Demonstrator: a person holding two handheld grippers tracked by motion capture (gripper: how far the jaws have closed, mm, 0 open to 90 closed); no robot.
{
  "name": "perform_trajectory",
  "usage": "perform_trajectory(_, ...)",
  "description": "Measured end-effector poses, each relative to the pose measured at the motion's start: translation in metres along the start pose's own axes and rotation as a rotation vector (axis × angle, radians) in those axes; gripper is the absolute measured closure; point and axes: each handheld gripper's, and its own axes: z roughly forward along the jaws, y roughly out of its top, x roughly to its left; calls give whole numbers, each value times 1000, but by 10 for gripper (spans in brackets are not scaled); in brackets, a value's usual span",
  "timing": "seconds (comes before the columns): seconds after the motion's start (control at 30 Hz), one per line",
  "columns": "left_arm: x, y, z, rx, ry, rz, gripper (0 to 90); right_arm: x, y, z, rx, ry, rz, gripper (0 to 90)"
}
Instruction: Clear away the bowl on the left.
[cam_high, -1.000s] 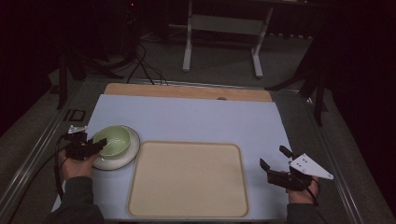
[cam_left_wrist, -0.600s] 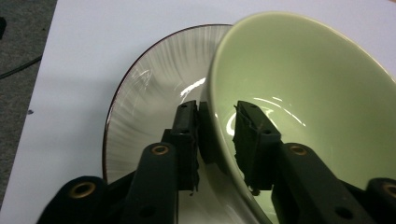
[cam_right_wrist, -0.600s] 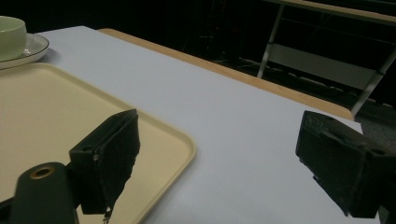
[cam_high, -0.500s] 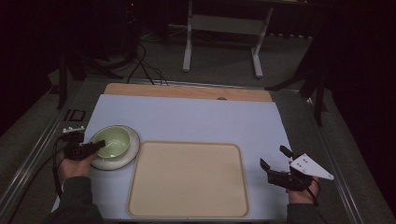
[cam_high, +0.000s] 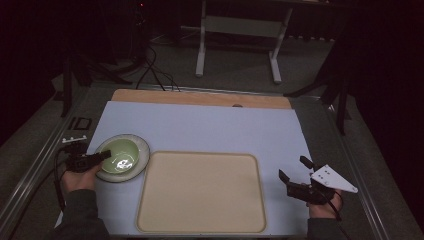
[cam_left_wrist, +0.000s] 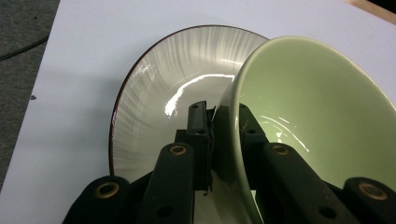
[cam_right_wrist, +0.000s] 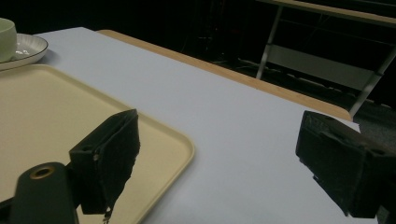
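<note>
A: What is the left claw (cam_left_wrist: 219, 140) doing?

B: It is clamped on the near rim of the green bowl (cam_left_wrist: 308, 121), one jaw inside the wall and one outside, as the left gripper view shows. The bowl is tipped, its far side leaning over the ribbed white plate (cam_left_wrist: 154, 102) beneath it.

A: So where does the bowl sit on the counter (cam_high: 210, 125)?

B: On the plate at the left, just beside the beige tray's (cam_high: 200, 192) left edge. From the high view the bowl (cam_high: 118, 154) fills the plate's middle, with the left claw (cam_high: 102, 157) reaching in from the person's left hand (cam_high: 80, 177).

A: What has changed over the last second?

B: The left claw has drawn back and down a little towards the person, and the bowl with it; a second ago it sat higher on the plate. I judge that the grip is set and the lift is starting, probably to carry the bowl across to the tray.

A: And the right claw (cam_right_wrist: 215, 158)?

B: Spread wide with nothing between its jaws, resting low at the right of the counter beyond the tray's right edge, where it was a second ago. The tray itself is bare.
</note>
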Motion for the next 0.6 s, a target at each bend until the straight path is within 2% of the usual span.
perform_trajectory(0.33, -1, 0, -3, -16, -3, 5, 813, -1, 0, -1, -5, -2, 4, 133)
perform_trajectory(0.6, -2, 1, -10, -53, -31, -19, 814, -1, 0, -1, -4, -5, 4, 133)
